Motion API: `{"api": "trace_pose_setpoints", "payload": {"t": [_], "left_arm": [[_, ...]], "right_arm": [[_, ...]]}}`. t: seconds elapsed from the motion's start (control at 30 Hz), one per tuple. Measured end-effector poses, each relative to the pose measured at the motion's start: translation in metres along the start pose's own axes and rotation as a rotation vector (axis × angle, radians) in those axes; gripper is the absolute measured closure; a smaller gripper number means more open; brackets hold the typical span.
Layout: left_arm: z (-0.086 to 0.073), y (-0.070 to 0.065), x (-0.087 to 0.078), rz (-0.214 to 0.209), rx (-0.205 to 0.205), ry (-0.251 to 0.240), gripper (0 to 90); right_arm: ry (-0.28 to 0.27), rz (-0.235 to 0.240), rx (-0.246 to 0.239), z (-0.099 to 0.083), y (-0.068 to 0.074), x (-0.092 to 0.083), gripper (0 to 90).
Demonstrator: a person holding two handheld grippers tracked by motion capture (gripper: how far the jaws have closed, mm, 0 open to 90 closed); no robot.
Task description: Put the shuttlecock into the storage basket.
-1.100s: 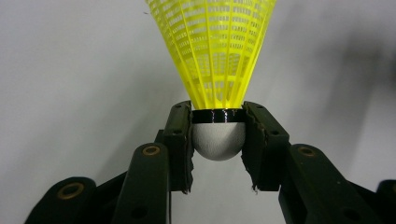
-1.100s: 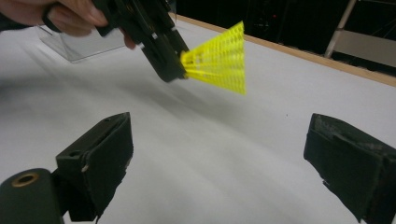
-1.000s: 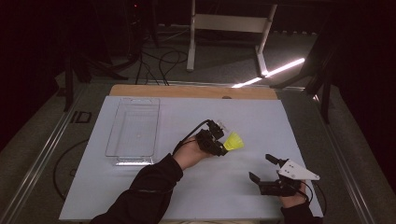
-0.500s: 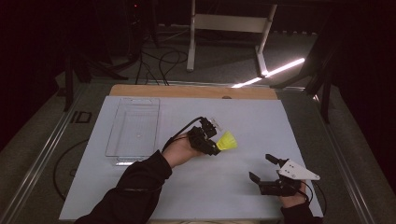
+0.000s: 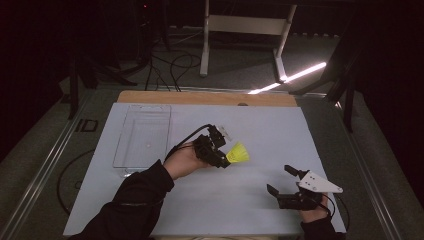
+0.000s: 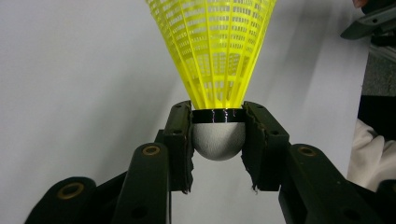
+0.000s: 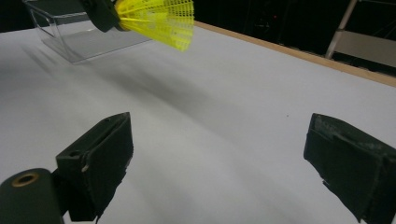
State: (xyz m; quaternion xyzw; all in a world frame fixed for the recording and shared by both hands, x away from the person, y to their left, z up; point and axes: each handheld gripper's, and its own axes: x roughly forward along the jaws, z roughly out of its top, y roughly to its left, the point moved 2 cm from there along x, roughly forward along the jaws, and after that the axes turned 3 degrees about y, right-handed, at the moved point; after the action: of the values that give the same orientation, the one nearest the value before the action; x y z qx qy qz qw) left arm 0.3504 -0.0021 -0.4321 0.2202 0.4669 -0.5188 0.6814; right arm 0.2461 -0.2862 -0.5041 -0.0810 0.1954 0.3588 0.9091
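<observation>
High view: left gripper [image 5: 220, 155] holds a yellow shuttlecock [image 5: 238, 153] above the white desk [image 5: 260, 125], skirt pointing right, just right of the clear tray [image 5: 142, 140]. Right gripper [image 5: 285, 182] sits near the desk's front right, jaws apart, nothing between them.

Left gripper view: jaws clamped on the shuttlecock's [image 6: 218, 70] grey-white rounded cork at its black band; yellow mesh skirt flares away.

Right gripper view: jaws wide apart over bare desk; shuttlecock [image 7: 159, 18] skirt top left, tray [image 7: 70, 32] behind.
</observation>
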Motion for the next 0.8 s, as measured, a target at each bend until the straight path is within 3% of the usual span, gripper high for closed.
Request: {"api": "trace_pose_setpoints", "payload": {"t": [0.2,0.8], "left_arm": [[-0.004,-0.001,-0.012,0.007,0.020,0.014,65.7],[-0.023,0.011,-0.057,0.036,-0.005,0.006,65.7]], "right_arm": [[0.002,0.000,0.000,0.000,0.000,0.000,8.3],[0.006,0.001,-0.001,0.000,0.001,0.000,8.3]]}}
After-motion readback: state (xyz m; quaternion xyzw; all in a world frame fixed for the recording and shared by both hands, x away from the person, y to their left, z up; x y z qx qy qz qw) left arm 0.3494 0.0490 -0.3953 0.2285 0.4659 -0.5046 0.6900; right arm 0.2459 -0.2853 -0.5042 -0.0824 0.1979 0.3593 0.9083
